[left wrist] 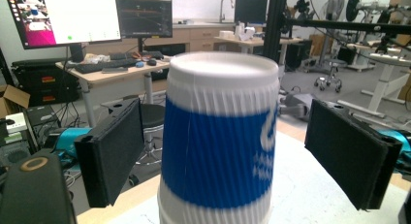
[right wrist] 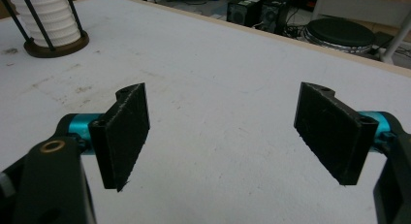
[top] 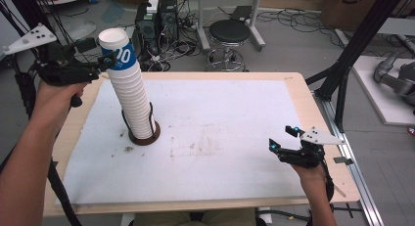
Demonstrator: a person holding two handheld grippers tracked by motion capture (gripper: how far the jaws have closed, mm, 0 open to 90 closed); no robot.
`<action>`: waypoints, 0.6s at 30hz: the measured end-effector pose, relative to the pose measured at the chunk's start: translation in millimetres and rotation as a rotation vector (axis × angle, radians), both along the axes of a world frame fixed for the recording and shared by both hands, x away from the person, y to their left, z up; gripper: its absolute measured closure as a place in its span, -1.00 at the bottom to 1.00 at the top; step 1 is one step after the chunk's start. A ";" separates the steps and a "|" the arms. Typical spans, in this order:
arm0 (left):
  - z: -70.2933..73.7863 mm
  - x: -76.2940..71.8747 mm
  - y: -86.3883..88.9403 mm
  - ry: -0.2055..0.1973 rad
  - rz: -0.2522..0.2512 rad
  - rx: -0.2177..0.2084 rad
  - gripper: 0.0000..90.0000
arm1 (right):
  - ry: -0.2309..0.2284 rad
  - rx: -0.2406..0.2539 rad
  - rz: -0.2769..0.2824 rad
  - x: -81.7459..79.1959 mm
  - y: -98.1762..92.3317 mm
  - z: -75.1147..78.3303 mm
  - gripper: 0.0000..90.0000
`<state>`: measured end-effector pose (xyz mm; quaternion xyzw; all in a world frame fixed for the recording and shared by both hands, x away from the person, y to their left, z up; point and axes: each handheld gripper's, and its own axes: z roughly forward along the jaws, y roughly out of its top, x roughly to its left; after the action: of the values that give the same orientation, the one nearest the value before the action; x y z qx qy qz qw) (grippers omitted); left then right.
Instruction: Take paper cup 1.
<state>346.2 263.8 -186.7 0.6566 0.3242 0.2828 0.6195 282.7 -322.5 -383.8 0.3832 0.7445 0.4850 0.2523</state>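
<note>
A tall, leaning stack of white ribbed paper cups (top: 134, 101) stands in a holder with a round brown base (top: 145, 138) and black wire rods, on the left of the white mat. The top cup (top: 117, 49) has a blue band. My left gripper (top: 111, 59) is level with it. In the left gripper view that cup (left wrist: 220, 146) stands between the two black pads (left wrist: 116, 156), with a narrow gap on each side, so my left gripper (left wrist: 223, 136) is open. My right gripper (top: 283, 138) rests low near the table's right front, open and with nothing in it (right wrist: 223, 132). The stack (right wrist: 46, 18) shows at the upper left of the right gripper view.
A white mat (top: 220, 118) covers most of the wooden table (top: 298, 84); it has faint stains near the middle. Beyond the far edge are a black stool (top: 229, 33) and computer cases (top: 156, 20). A black frame leg (top: 342, 74) rises at the right.
</note>
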 end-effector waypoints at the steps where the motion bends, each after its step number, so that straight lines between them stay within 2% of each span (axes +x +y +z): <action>1: 2.1 3.1 -2.1 0.010 0.004 0.008 -0.69 | -0.003 -0.001 0.001 0.4 -0.1 -0.1 -0.54; 5: 7.1 12.8 -10.2 0.029 -0.001 0.020 -0.69 | -0.006 -0.002 0.003 0.7 -0.2 0.0 -0.54; 10: 4.4 20.7 -16.9 0.052 0.014 0.030 -0.67 | -0.003 -0.001 0.003 0.3 -1.0 0.0 -0.54; 13: 2.7 22.2 -16.4 0.053 0.000 0.018 -0.56 | -0.005 0.003 0.002 -0.1 -1.5 0.4 -0.54; 18: 3.7 21.6 -16.5 0.048 0.001 0.024 -0.44 | -0.005 0.003 0.002 0.1 -2.2 0.4 -0.54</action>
<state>367.8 247.3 -183.0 0.6707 0.3358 0.2711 0.6033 282.8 -324.7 -383.4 0.3819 0.7434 0.4872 0.2531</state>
